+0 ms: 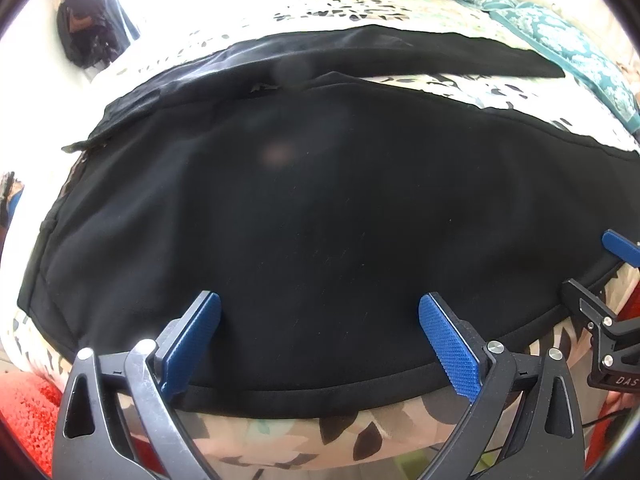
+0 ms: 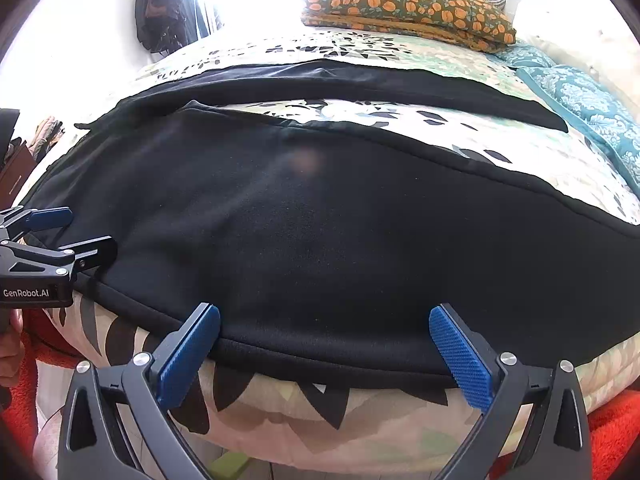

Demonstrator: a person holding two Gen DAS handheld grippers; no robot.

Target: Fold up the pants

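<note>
Black pants lie spread flat on a leaf-patterned bed cover, with one leg stretched along the far side; they also fill the right wrist view. My left gripper is open, its blue pads over the near hem of the pants, empty. My right gripper is open over the same near hem further right, empty. The right gripper shows at the right edge of the left wrist view. The left gripper shows at the left edge of the right wrist view.
A folded orange-flowered cloth lies at the far side of the bed. A teal patterned pillow lies at the right. A dark bag hangs on the far wall. Red carpet lies below the bed's near edge.
</note>
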